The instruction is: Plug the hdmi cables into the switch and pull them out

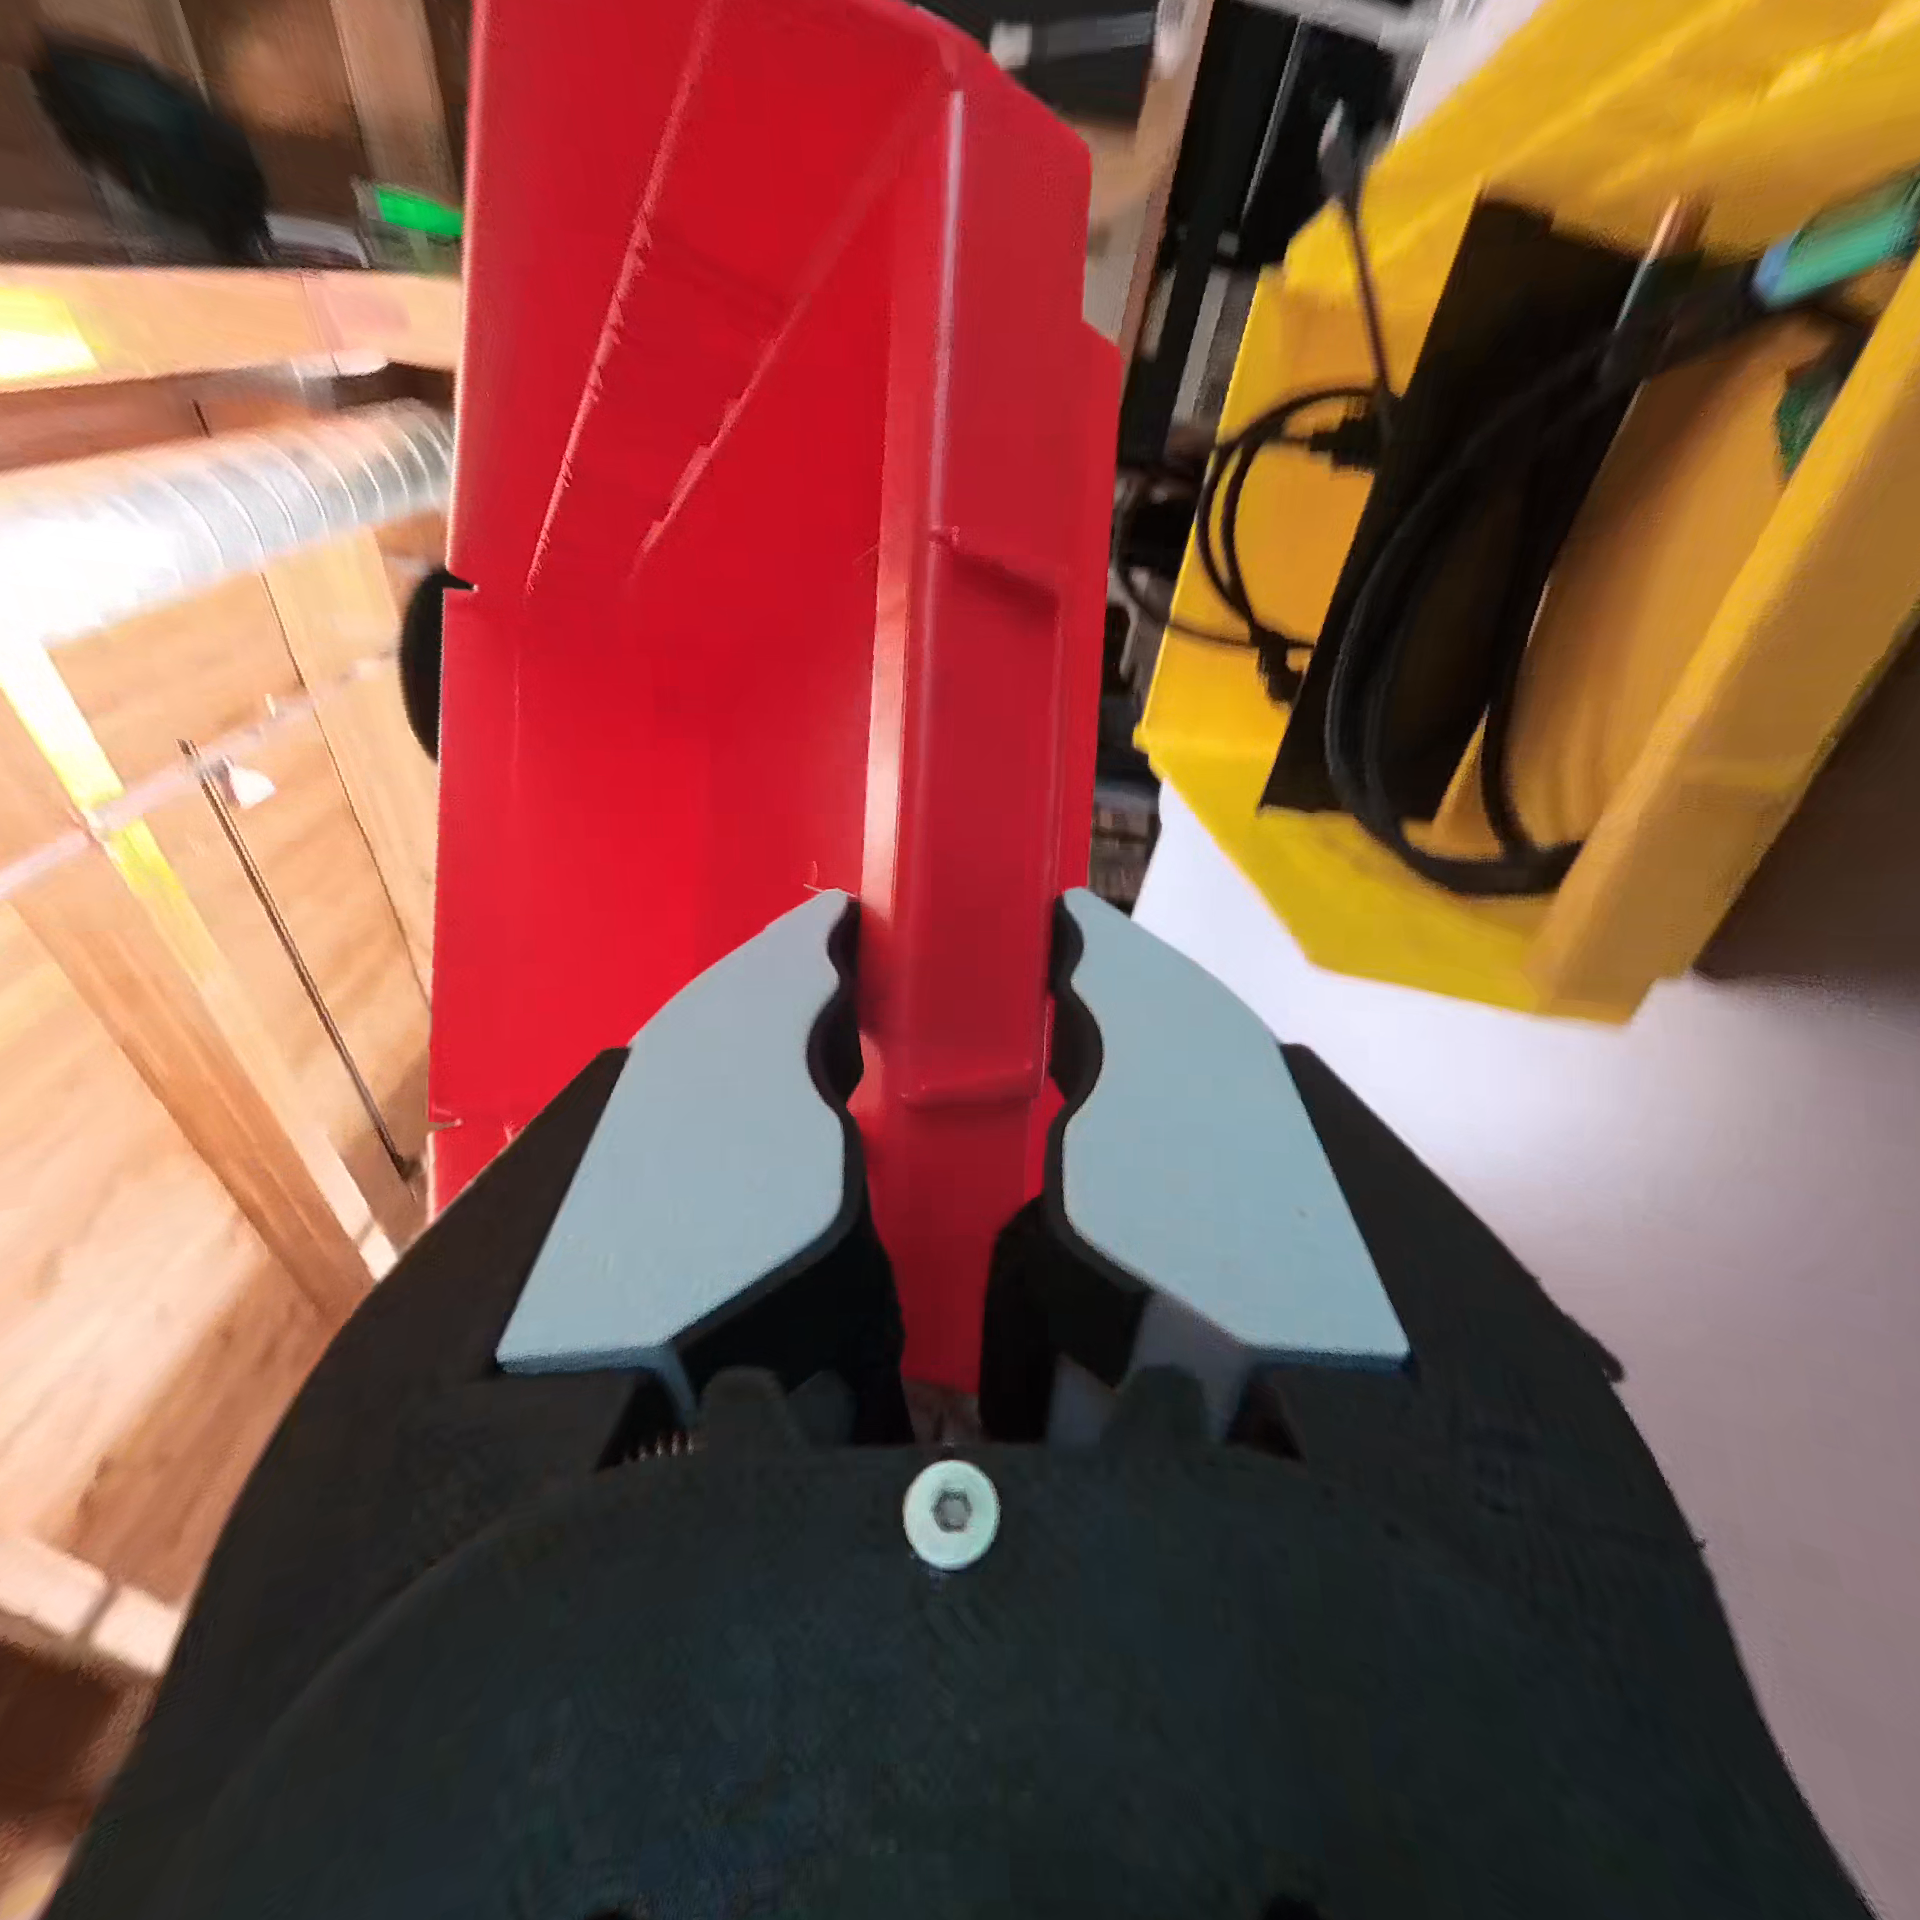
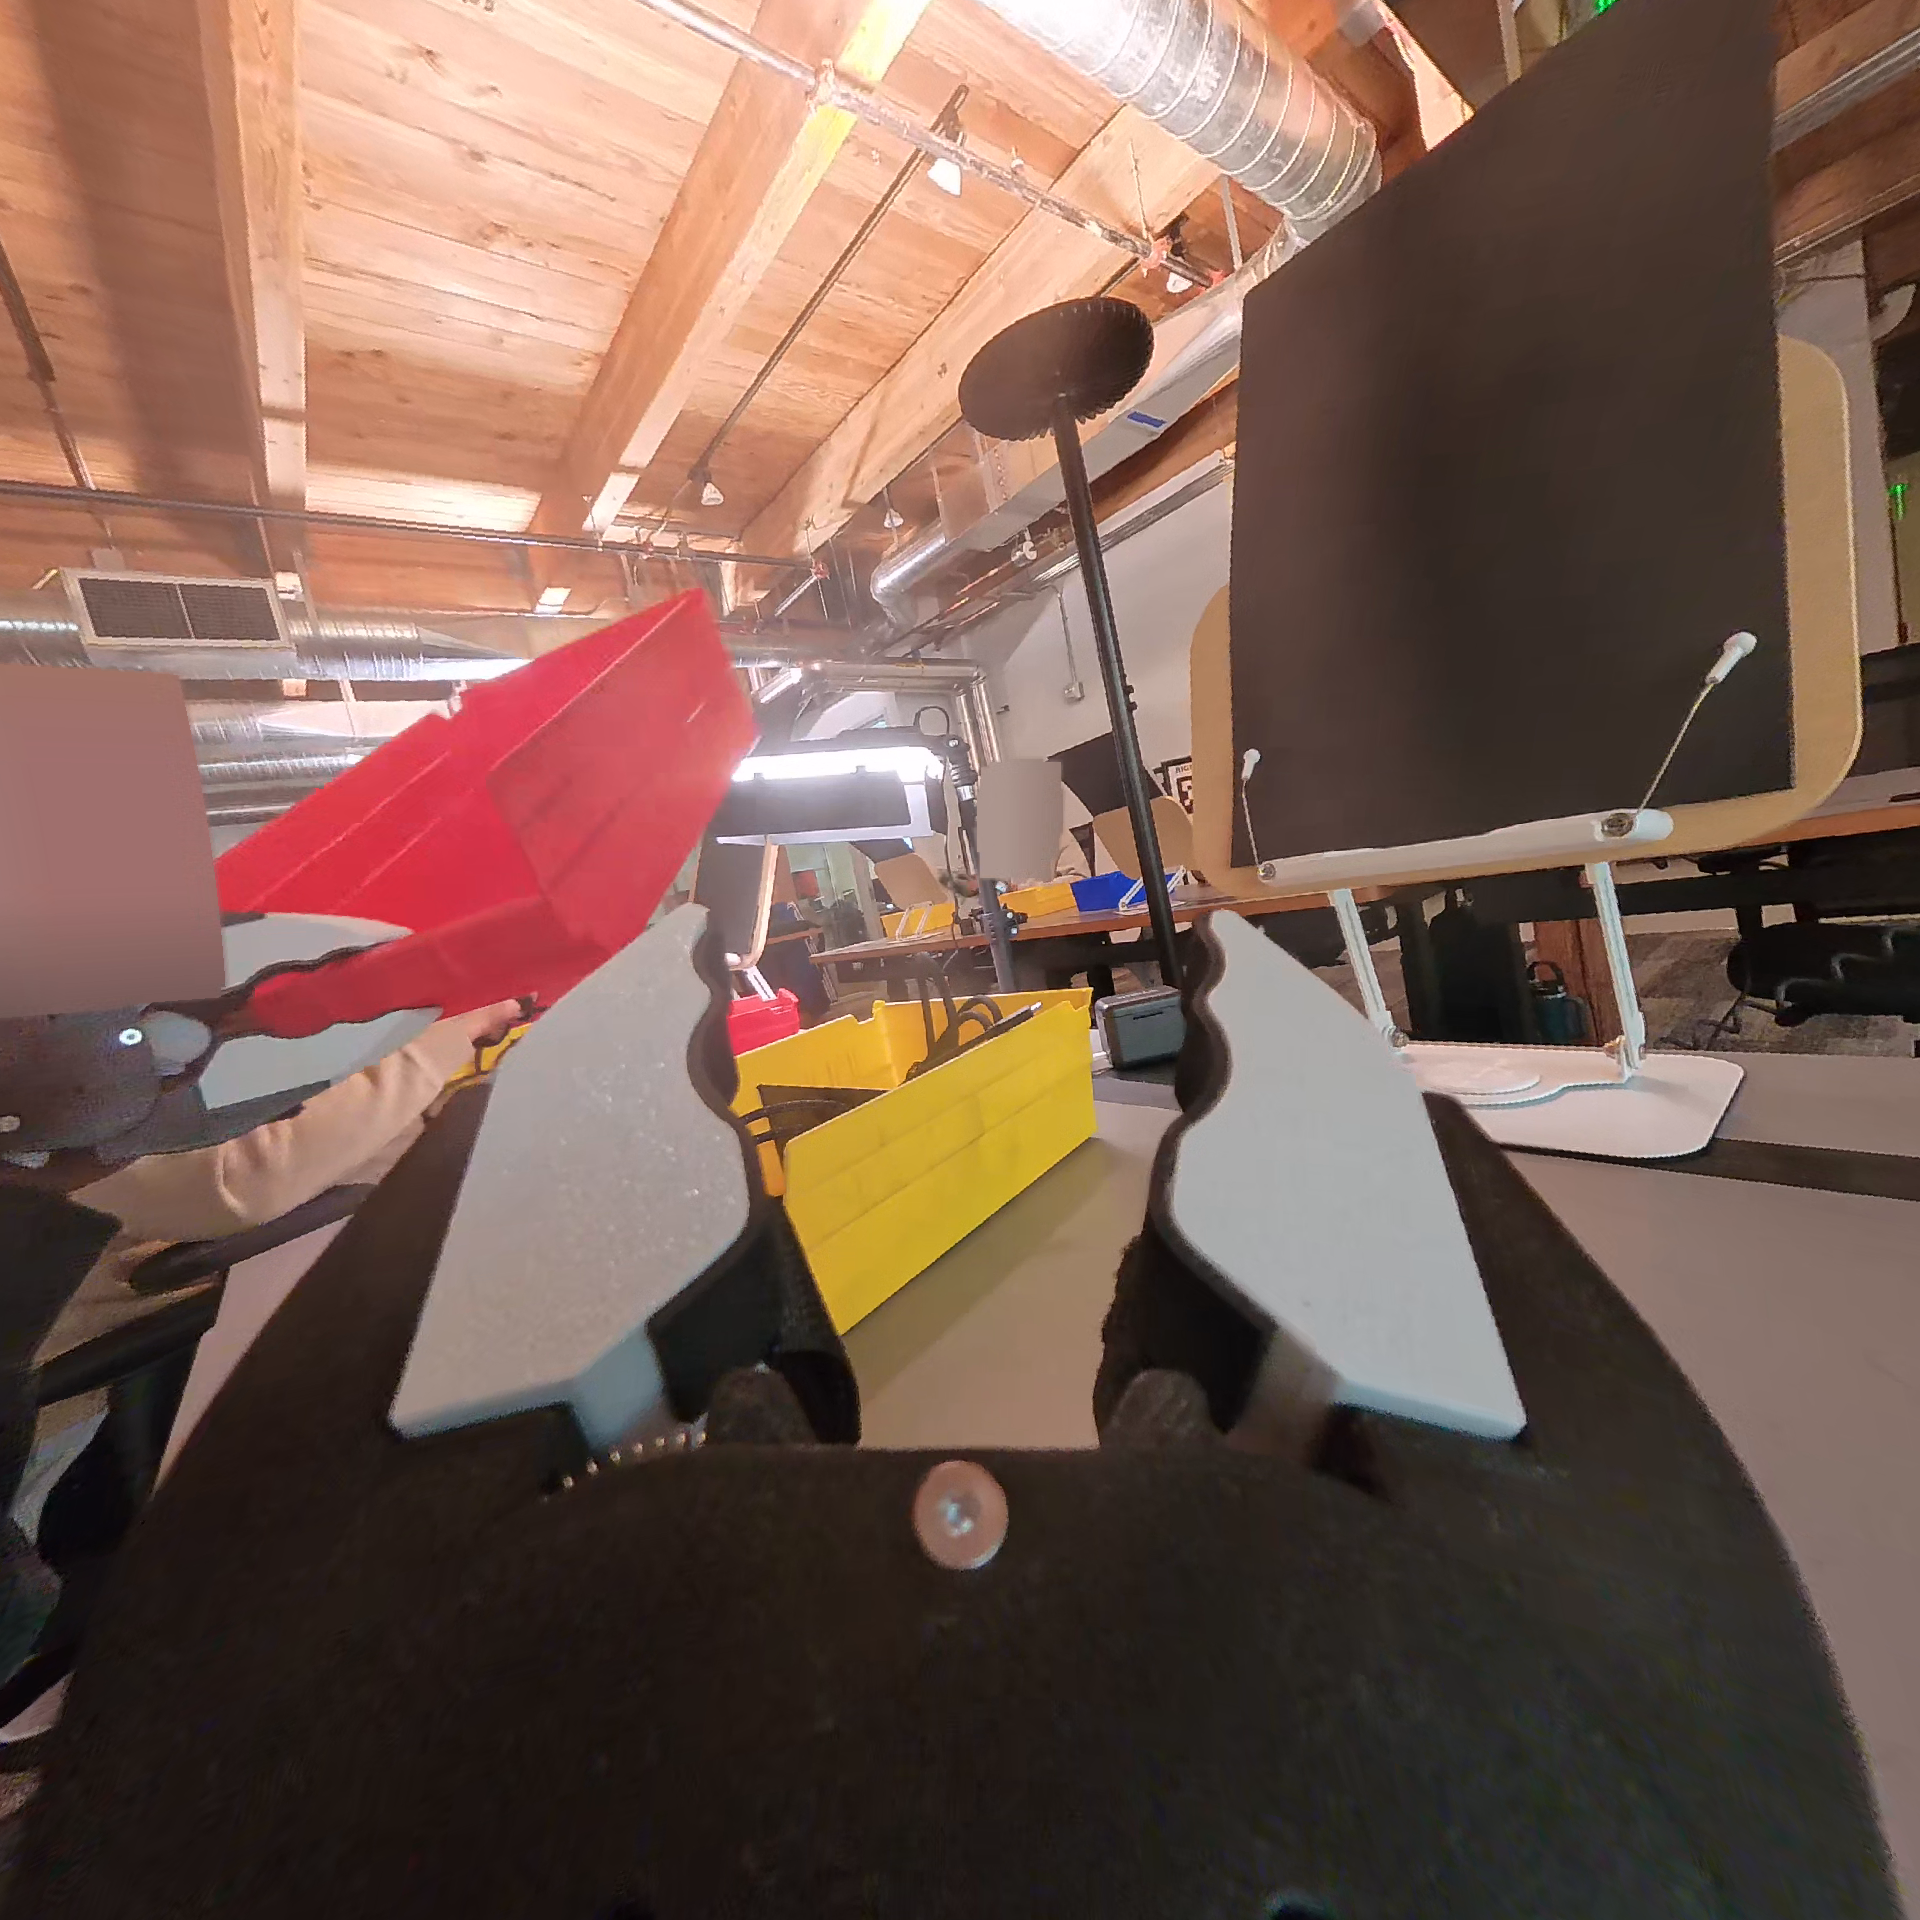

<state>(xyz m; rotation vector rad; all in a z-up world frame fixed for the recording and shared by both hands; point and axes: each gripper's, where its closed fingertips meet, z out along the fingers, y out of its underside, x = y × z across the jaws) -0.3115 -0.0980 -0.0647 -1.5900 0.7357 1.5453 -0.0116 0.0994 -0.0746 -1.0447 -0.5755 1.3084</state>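
Over on the left, the left gripper (image 1: 954, 997) is clamped hard on the rim of a red bin (image 1: 748, 582), hoisting it clear of the table and tipped up, its far end high in the air. Moving across, the yellow bin (image 2: 935, 1132) sits on the grey table (image 2: 1683, 1288), black hdmi cables (image 1: 1392, 665) coiled inside around a flat black box, likely the switch (image 1: 1455, 499). On the right, the right gripper (image 2: 951, 1039) hovers low above the table, angled upward, jaws spread wide, gripping nothing. Beyond it stands a black board on a white stand (image 2: 1507, 499).
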